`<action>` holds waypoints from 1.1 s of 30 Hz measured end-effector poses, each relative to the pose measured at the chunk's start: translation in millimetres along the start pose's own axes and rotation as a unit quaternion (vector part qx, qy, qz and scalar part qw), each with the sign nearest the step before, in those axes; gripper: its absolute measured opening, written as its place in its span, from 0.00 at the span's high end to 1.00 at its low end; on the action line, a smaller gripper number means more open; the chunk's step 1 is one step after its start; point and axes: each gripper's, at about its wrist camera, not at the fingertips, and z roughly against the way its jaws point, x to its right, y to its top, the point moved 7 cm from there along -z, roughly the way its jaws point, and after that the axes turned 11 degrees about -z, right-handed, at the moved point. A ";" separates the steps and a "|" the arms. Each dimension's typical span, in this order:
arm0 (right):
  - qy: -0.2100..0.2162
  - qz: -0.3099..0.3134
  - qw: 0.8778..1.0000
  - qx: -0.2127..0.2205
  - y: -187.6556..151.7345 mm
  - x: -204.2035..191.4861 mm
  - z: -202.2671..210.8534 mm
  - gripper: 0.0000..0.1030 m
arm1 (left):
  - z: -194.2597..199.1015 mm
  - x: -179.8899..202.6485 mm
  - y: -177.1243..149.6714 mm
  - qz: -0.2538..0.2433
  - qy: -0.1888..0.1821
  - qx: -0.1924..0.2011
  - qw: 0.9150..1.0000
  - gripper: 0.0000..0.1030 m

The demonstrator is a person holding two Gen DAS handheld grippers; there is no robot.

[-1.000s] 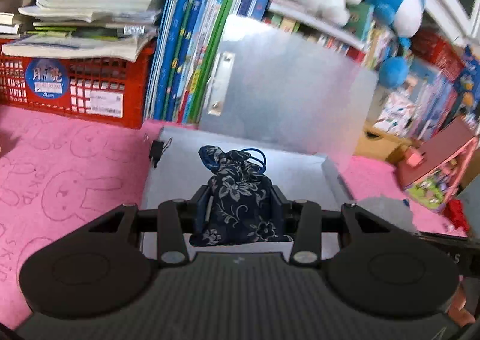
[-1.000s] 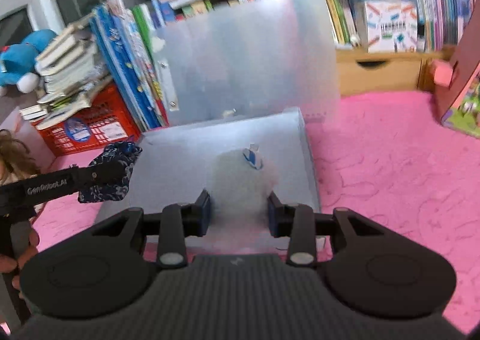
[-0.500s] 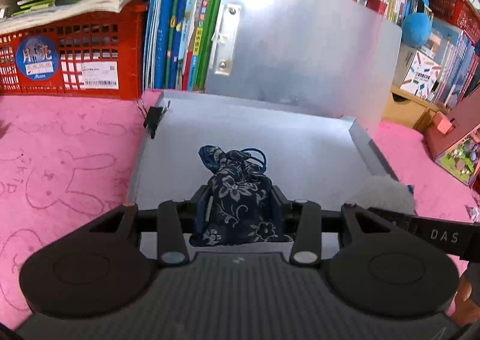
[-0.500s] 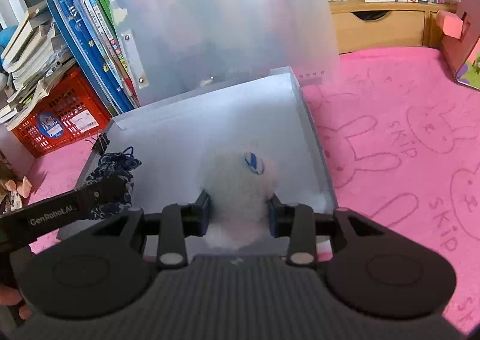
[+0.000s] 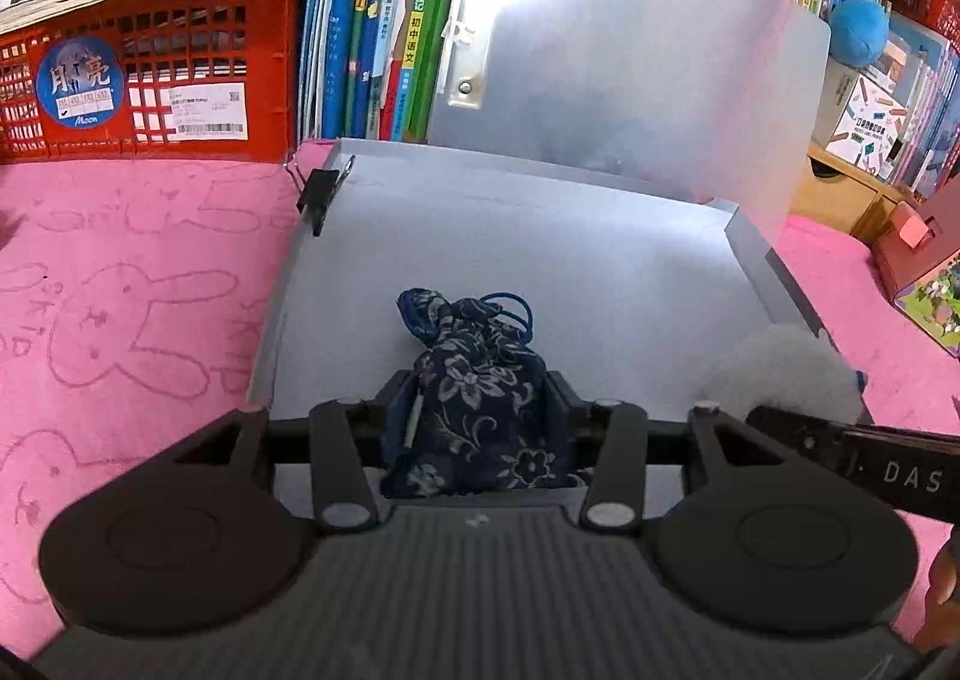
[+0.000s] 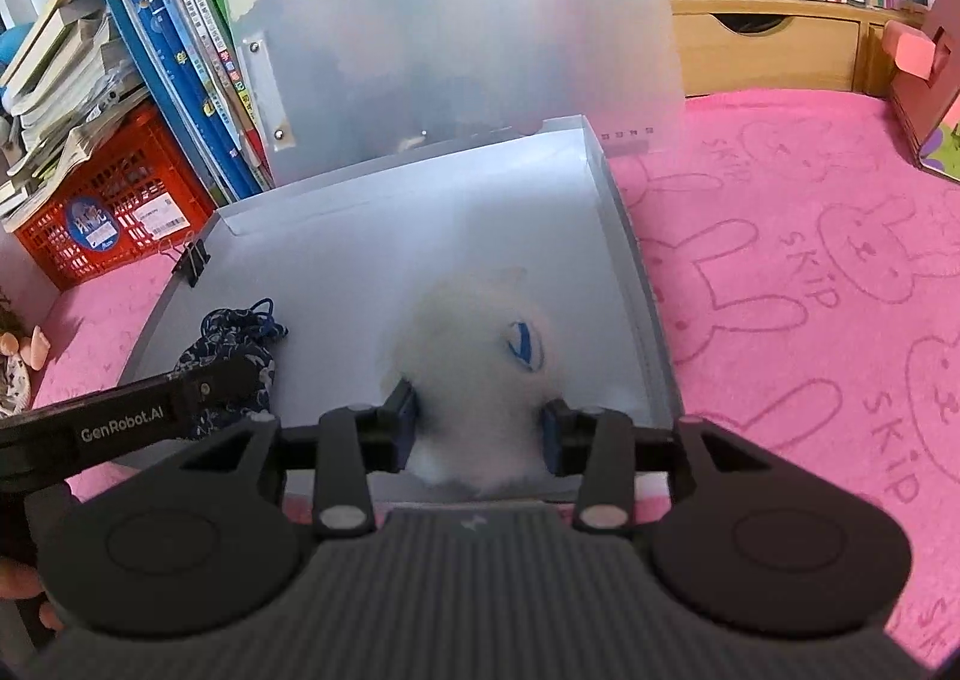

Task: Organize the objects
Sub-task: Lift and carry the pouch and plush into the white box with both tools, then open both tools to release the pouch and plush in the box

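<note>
Left wrist view: the left gripper [image 5: 480, 410] hangs over the near edge of a shallow translucent grey plastic box [image 5: 600, 272], whose frosted lid [image 5: 648, 50] stands open against a row of upright books [image 5: 372, 20]. A dark blue floral drawstring pouch [image 5: 480, 398] lies on the box floor at its near edge, between the jaws, which have just been opening; a narrow gap shows on each side, so the pads no longer press the cloth. A black binder clip [image 5: 321, 188] sits on the far left corner of the box. A red plastic crate [image 5: 150, 68] stands on the pink rabbit-print mat [image 5: 120, 308] beyond the left edge.

Right wrist view: the right gripper [image 6: 480, 428] is above the near right part of the box, with a fluffy white plush toy [image 6: 474, 356] between jaws that have likewise just been opening. The fur blurs the edges, so contact with the pads cannot be told.
</note>
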 end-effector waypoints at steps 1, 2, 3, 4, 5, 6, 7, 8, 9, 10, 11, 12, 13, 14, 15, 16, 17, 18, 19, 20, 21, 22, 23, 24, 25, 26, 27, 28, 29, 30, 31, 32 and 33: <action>-0.001 0.002 1.000 0.000 -0.4 0.0 0.3 0.39 | 0.9 -0.3 -0.1 0.000 0.000 -0.001 1.000 0.45; -0.001 0.004 1.000 0.000 -0.9 -0.1 0.9 0.38 | 2.3 -0.9 0.1 0.001 0.000 -0.001 1.000 0.41; -0.002 0.006 1.000 0.000 -1.4 -0.3 1.5 0.36 | 4.5 -1.6 0.4 0.002 0.001 0.001 1.000 0.35; -0.003 0.009 1.000 0.000 -2.0 -0.6 2.7 0.34 | 7.3 -1.9 0.8 0.002 0.002 0.004 1.000 0.33; -0.003 0.013 1.000 0.001 -2.5 -1.2 3.9 0.33 | 10.1 -2.1 1.4 0.001 0.004 0.007 1.000 0.31; -0.004 0.017 1.000 0.003 -3.0 -1.8 5.7 0.32 | 12.8 -1.9 2.1 -0.002 0.005 0.009 1.000 0.29; -0.006 0.022 1.000 0.006 -3.4 -2.5 8.1 0.32 | 15.6 -1.9 2.6 -0.005 0.007 0.010 1.000 0.28; -0.007 0.026 1.000 0.009 -3.3 -2.7 10.3 0.31 | 19.0 -1.5 2.8 -0.009 0.009 0.011 1.000 0.26; -0.007 0.029 0.999 0.012 -3.2 -2.4 12.8 0.30 | 22.5 -0.8 2.9 -0.014 0.012 0.013 1.000 0.24; -0.006 0.033 0.999 0.015 -3.6 -2.5 16.4 0.29 | 26.5 -0.3 2.5 -0.019 0.016 0.016 1.000 0.24; -0.004 0.036 0.999 0.017 -4.2 -2.5 19.5 0.29 | 30.9 0.4 1.6 -0.024 0.019 0.018 0.999 0.23; -0.002 0.039 0.999 0.020 -5.2 -2.5 23.8 0.28 | 34.8 1.1 0.4 -0.028 0.020 0.019 0.999 0.22; 0.000 0.043 0.999 0.024 -5.9 -2.4 28.0 0.28 | 38.9 1.7 -1.1 -0.032 0.022 0.020 0.999 0.22; 0.002 0.047 0.998 0.028 -6.7 -2.3 32.1 0.28 | 43.7 2.5 -3.2 -0.036 0.024 0.023 0.999 0.22; 0.004 0.053 0.998 0.033 -8.0 -2.4 37.2 0.27 | 47.9 3.0 -5.1 -0.038 0.024 0.027 0.999 0.22; 0.006 0.057 0.998 0.037 -8.7 -2.8 41.5 0.26 | 52.5 4.0 -7.1 -0.041 0.023 0.030 0.998 0.21; 0.008 0.062 0.997 0.041 -10.1 -3.4 46.5 0.26 | 57.7 4.8 -9.5 -0.043 0.023 0.033 0.998 0.21; 0.010 0.065 0.997 0.044 -11.5 -4.0 50.7 0.26 | 61.7 5.3 -11.6 -0.045 0.023 0.035 0.998 0.21; 0.012 0.069 0.996 0.049 -13.1 -4.6 55.7 0.26 | 66.5 5.8 -13.7 -0.047 0.023 0.038 0.998 0.21; 0.014 0.073 0.996 0.053 -14.8 -5.0 61.1 0.26 | 70.5 6.0 -15.1 -0.048 0.022 0.041 0.998 0.21; 0.018 0.075 0.995 0.057 -16.5 -5.5 66.4 0.25 | 74.8 6.3 -16.8 -0.050 0.021 0.045 0.998 0.21; 0.022 0.077 0.995 0.059 -18.1 -5.9 71.0 0.25 | 79.3 6.6 -18.2 -0.051 0.021 0.049 0.997 0.21; 0.026 0.078 0.995 0.062 -19.8 -6.1 75.5 0.25 | 84.3 7.3 -19.9 -0.053 0.020 0.053 0.997 0.21; 0.031 0.079 0.994 0.063 -21.6 -6.4 80.0 0.24 | 89.1 7.8 -21.3 -0.055 0.020 0.057 0.997 0.20; 0.035 0.080 0.994 0.066 -24.0 -6.6 84.9 0.24 | 94.1 8.3 -22.7 -0.056 0.020 0.061 0.996 0.20; 0.038 0.081 0.994 0.069 -26.1 -6.5 88.9 0.24 | 99.3 8.8 -24.2 -0.058 0.019 0.065 0.996 0.20; 0.040 0.083 0.993 0.071 -28.6 -6.6 93.0 0.24 | 103.5 9.4 -25.2 -0.059 0.018 0.068 0.996 0.20; 0.043 0.085 0.993 0.074 -31.6 -6.5 96.8 0.23 | 108.3 10.4 -27.3 -0.061 0.016 0.071 0.995 0.20; 0.045 0.088 0.992 0.075 -34.9 -6.4 100.4 0.23 | 113.7 11.6 -29.7 -0.061 0.014 0.074 0.995 0.20; 0.046 0.089 0.992 0.076 -38.0 -6.0 103.1 0.23 | 118.3 13.0 -31.9 -0.063 0.011 0.078 0.995 0.20; 0.047 0.090 0.992 0.077 -41.4 -5.2 106.1 0.23 | 122.8 14.2 -34.7 -0.065 0.009 0.081 0.995 0.20; 0.047 0.091 0.992 0.078 -44.4 -4.7 108.6 0.23 | 127.0 15.3 -37.1 -0.066 0.008 0.083 0.994 0.19; 0.047 0.093 0.991 0.080 -47.1 -4.0 110.9 0.23 | 130.6 16.5 -39.5 -0.068 0.007 0.085 0.994 0.19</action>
